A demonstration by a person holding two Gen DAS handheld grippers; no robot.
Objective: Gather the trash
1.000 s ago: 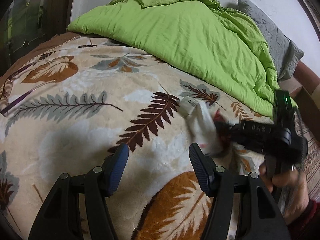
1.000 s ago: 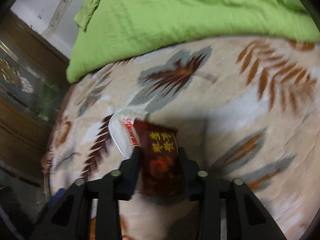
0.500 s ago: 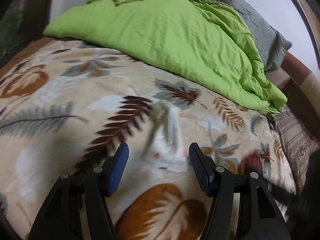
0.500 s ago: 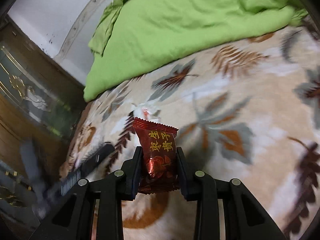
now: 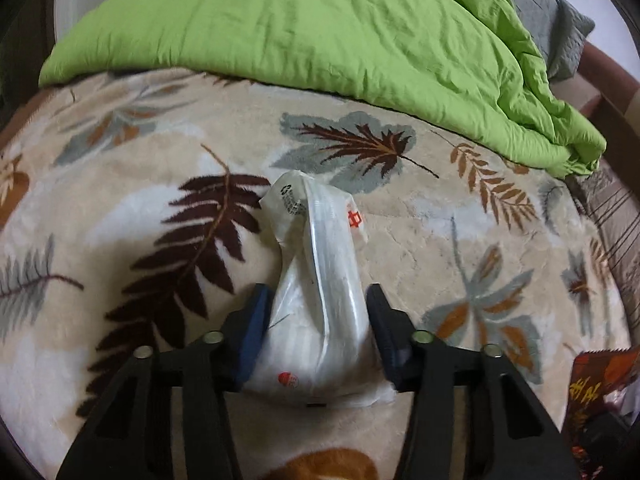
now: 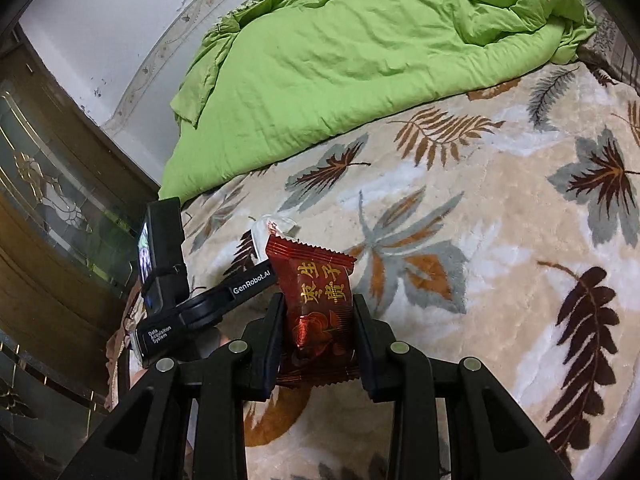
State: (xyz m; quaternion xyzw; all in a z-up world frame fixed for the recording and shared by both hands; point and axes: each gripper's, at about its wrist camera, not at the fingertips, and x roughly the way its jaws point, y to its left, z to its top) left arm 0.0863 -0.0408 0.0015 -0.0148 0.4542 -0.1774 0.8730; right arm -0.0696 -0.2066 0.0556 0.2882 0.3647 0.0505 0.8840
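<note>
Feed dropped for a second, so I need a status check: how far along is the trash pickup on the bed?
Done: the right gripper holds the dark red foil snack wrapper clear of the leaf-patterned blanket. In hand: the left gripper has just been closing around the crumpled white plastic wrapper. Left: lifting it. No bin visible.

left gripper (image 5: 318,304): black frame | blue pads | silver screws | right gripper (image 6: 318,312): black, pads seemingly dark

Gold Chinese characters reading 早生贵子 run down the red candy wrapper (image 6: 320,312); "GenRobot.AI" and "Data Acquisition System" are printed in white on the left gripper (image 6: 224,300); a red character marks the white plastic bag (image 5: 320,280), its small grey print illegible
</note>
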